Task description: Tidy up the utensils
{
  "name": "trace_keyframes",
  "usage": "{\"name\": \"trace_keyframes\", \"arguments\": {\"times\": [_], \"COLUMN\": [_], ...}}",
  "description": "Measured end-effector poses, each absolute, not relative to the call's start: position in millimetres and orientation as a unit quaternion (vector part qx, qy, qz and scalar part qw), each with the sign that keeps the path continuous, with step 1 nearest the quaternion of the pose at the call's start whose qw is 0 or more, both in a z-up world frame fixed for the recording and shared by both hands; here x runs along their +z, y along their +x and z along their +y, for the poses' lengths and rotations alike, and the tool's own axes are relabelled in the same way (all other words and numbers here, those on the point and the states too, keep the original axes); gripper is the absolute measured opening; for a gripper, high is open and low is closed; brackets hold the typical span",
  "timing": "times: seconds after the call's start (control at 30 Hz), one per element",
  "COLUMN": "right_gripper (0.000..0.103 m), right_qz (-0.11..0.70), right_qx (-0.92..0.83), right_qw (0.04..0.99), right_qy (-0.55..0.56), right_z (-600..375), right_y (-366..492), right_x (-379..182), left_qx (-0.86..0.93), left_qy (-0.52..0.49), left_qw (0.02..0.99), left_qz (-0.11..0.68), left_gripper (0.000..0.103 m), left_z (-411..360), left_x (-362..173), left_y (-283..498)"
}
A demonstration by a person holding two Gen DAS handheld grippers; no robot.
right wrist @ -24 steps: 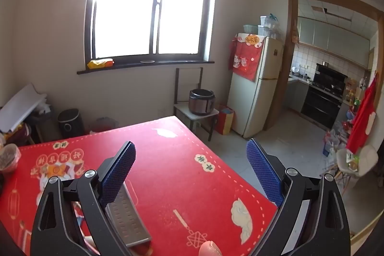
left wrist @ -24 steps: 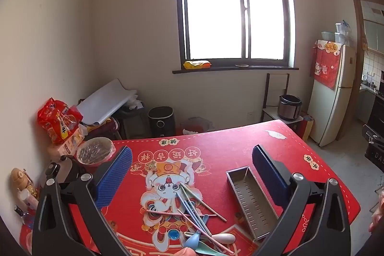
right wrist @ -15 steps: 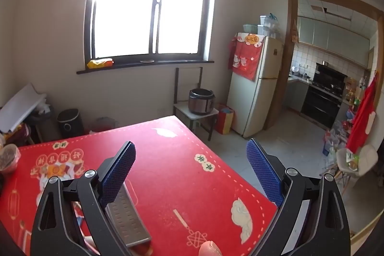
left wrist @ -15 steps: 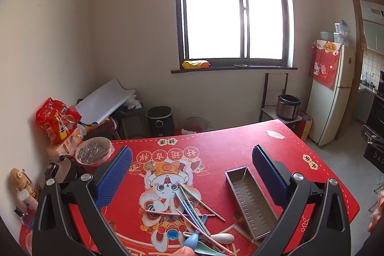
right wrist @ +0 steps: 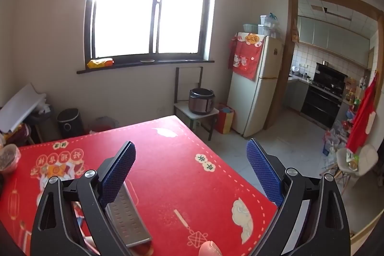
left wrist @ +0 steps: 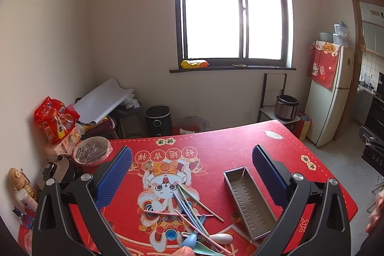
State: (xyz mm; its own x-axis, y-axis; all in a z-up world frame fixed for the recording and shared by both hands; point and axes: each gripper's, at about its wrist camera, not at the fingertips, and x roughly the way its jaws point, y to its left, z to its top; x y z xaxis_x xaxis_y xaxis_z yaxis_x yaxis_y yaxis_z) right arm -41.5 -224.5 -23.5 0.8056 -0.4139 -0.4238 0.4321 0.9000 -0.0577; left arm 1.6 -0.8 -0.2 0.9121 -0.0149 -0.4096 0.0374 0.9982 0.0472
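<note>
Both grippers, left gripper [left wrist: 190, 170] and right gripper [right wrist: 190, 164], gape empty above table [left wrist: 228, 143], likely pre-grasp. Near: jumbled chopsticks and spoons [left wrist: 194, 215]; right beside, metal tray [left wrist: 249, 200] awaiting them. Far: window.

On the table [left wrist: 240, 143], near its front edge, a loose heap of chopsticks [left wrist: 192, 205] crossing one another, with spoons [left wrist: 216, 238] at the near end of the heap; just right of the heap, apart from it, a slotted metal tray [left wrist: 249, 200] lying lengthwise. At the table's far left corner a covered bowl [left wrist: 92, 152], with a kettle [left wrist: 57, 172] in front of it and snack bags [left wrist: 56, 119] behind; beyond the table, under the window [left wrist: 232, 8], an air fryer [left wrist: 158, 120]; further right a rice cooker [left wrist: 286, 104] on a stand, then a fridge [left wrist: 328, 92].
</note>
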Motion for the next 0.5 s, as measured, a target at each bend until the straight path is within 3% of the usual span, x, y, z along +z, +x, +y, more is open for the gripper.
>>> {"name": "trace_keyframes", "arguments": {"times": [0.5], "right_gripper": [0.09], "right_qz": [0.219], "right_qx": [-0.222], "right_qw": [0.95], "right_qy": [0.02], "right_z": [-223.3], "right_y": [-39.1], "right_x": [-21.2], "left_qx": [-0.018], "left_qy": [0.019], "left_qw": [0.977], "left_qz": [0.211], "left_gripper": [0.098], "left_z": [3.1], "left_x": [1.1], "left_y": [4.3]}}
